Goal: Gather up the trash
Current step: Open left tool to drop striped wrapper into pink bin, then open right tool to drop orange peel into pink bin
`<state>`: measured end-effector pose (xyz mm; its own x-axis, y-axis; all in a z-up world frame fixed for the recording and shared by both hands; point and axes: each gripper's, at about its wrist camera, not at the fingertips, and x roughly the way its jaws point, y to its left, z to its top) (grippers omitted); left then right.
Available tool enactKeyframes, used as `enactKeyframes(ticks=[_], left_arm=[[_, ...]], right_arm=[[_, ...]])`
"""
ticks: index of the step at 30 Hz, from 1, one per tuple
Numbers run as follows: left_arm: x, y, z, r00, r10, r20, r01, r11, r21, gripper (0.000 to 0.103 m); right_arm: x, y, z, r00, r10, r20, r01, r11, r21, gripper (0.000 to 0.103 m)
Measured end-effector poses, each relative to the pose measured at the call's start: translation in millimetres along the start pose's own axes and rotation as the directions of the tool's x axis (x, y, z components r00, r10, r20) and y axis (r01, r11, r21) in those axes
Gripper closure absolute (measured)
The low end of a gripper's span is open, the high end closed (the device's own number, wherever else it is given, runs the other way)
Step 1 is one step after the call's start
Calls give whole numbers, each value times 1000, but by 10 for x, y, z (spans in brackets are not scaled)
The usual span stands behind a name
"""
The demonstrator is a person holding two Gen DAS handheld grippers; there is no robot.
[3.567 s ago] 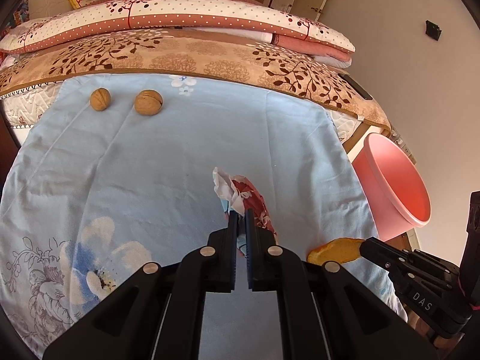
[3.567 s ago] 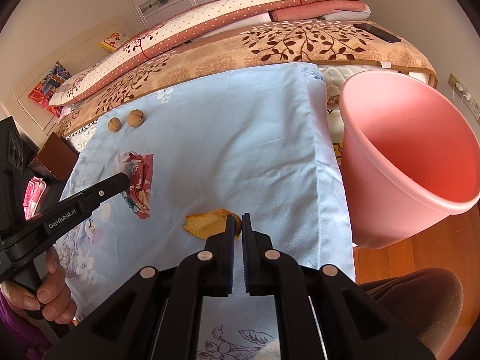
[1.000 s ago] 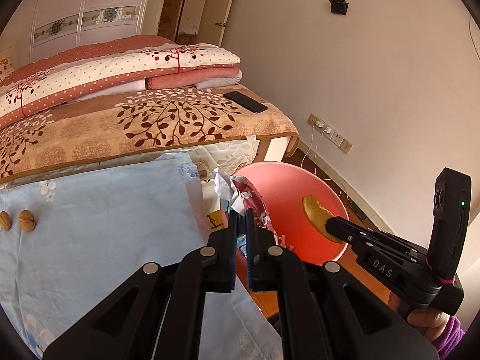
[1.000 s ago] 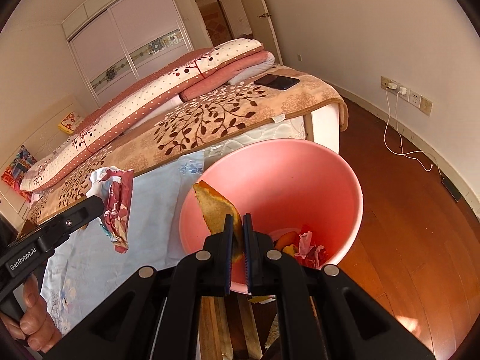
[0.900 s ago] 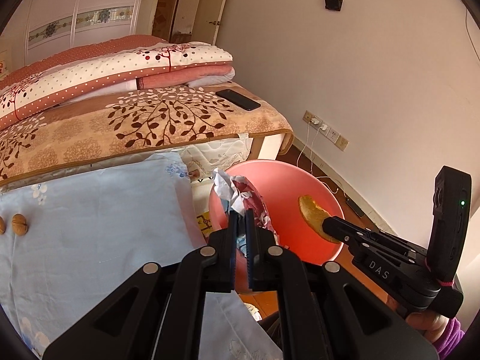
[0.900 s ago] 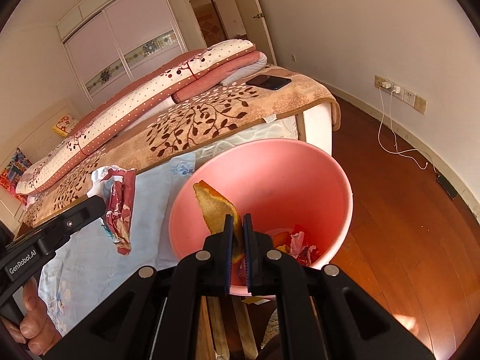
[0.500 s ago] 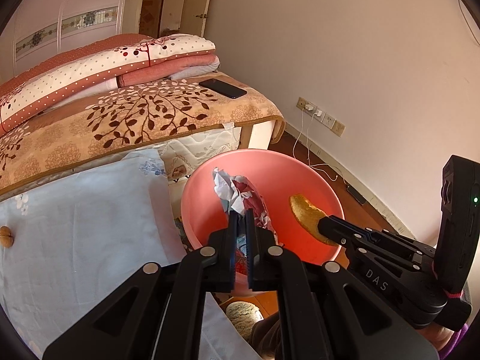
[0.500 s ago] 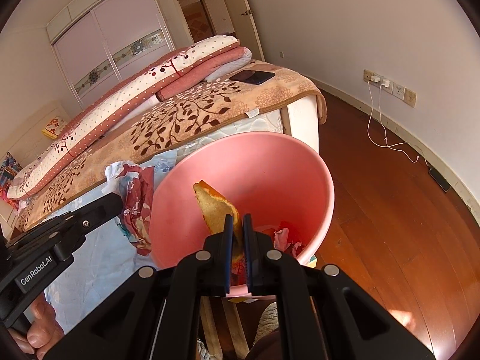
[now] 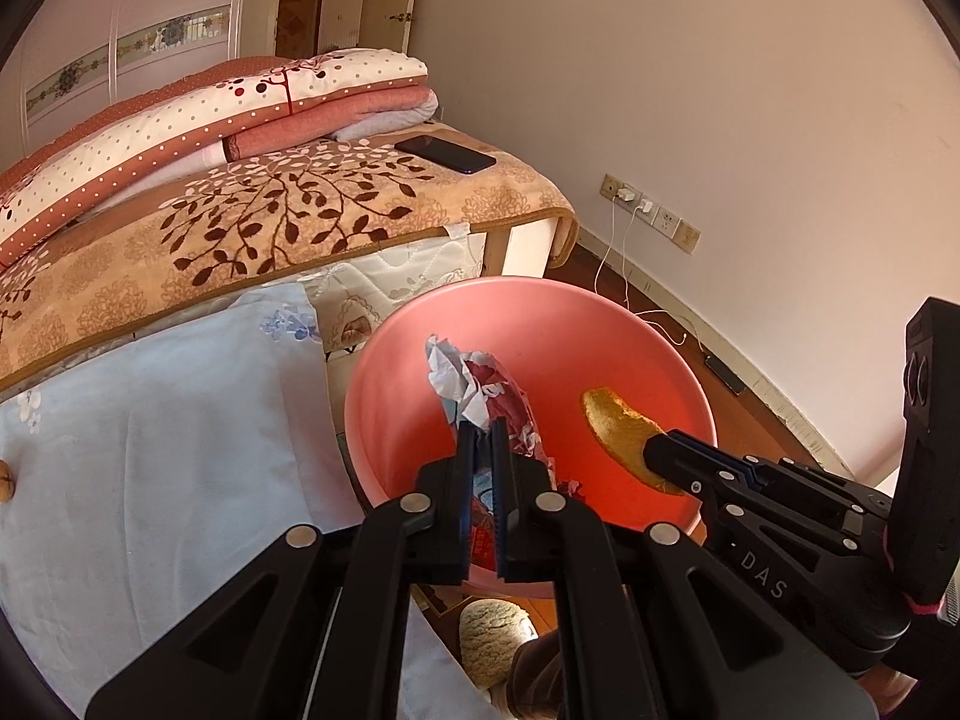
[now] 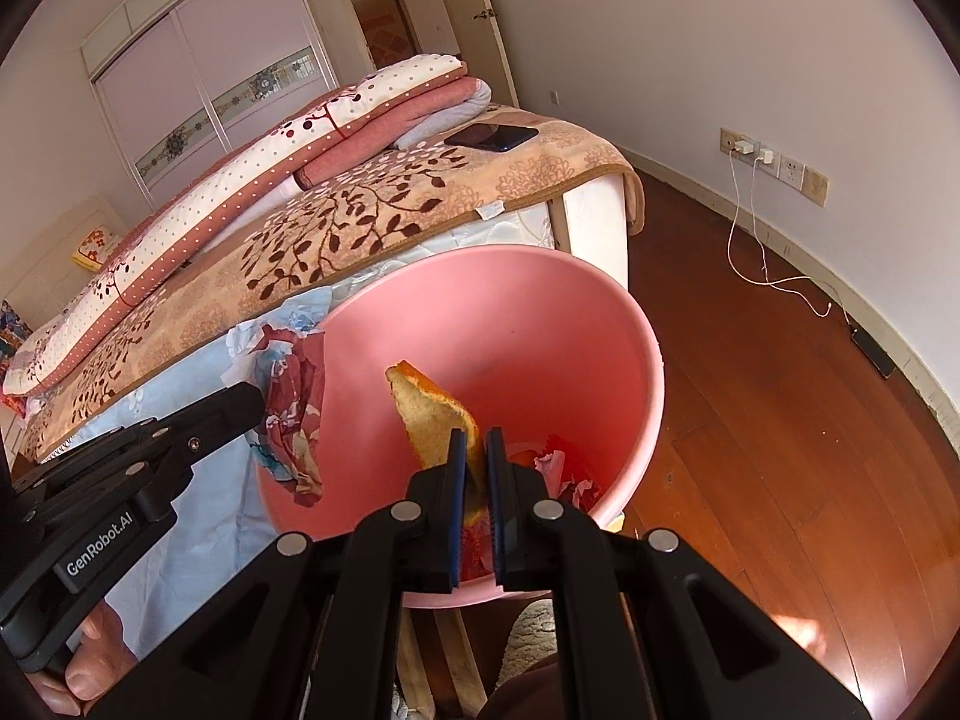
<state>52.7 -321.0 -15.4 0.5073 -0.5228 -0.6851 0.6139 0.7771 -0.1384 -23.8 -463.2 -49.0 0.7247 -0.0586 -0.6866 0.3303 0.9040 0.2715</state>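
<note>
Left claw (image 9: 481,438) pinching crumpled wrapper (image 9: 480,387) above pink bin (image 9: 384,372); right claw (image 10: 470,441) clamped on orange peel (image 10: 432,414) over same bin; both light, limp, slip-prone; best gripped mid-body.

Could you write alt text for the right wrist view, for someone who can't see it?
The right gripper pinches an orange peel over a pink bin beside a bed; the left gripper holds a crumpled wrapper at the bin's rim.
</note>
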Motion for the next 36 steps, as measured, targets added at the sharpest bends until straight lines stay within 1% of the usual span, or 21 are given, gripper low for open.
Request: enactKeyframes(ticks=[13,15,17,19,31,33,36], left_arm=[[117,45,-15,999,21,-35,-21,1000,-7,97],[122,53,-20,999,20,-39,-21,1000,-8,94],[112,66,-20,999,13,-36,-14,1000,-19,79],[97,70,-18,1000,5,-31,-6,1000,-29,74],[71,62,-18,1000,9,-27,-9,1000,-28,74],[63,63,-21,1000,10,-25,-10,1000,-30,74],[46,67,-26,1000,13,-23,-13,999,-34,74]], right_arm=[[79,0,-13,1000,-6,-15,6,1000,-1,97],[86,4,-15,1000,-5,-15,5,1000,0,97],[89,6,-15,1000,-6,-14,6,1000,1,97],[87,4,-15,1000,-7,-14,7,1000,0,97],[72,-6,-19,1000,-9,-9,9,1000,4,97],[72,-7,-16,1000,-8,-9,8,1000,7,96],[28,-16,-8,1000,-11,0,11,1000,11,90]])
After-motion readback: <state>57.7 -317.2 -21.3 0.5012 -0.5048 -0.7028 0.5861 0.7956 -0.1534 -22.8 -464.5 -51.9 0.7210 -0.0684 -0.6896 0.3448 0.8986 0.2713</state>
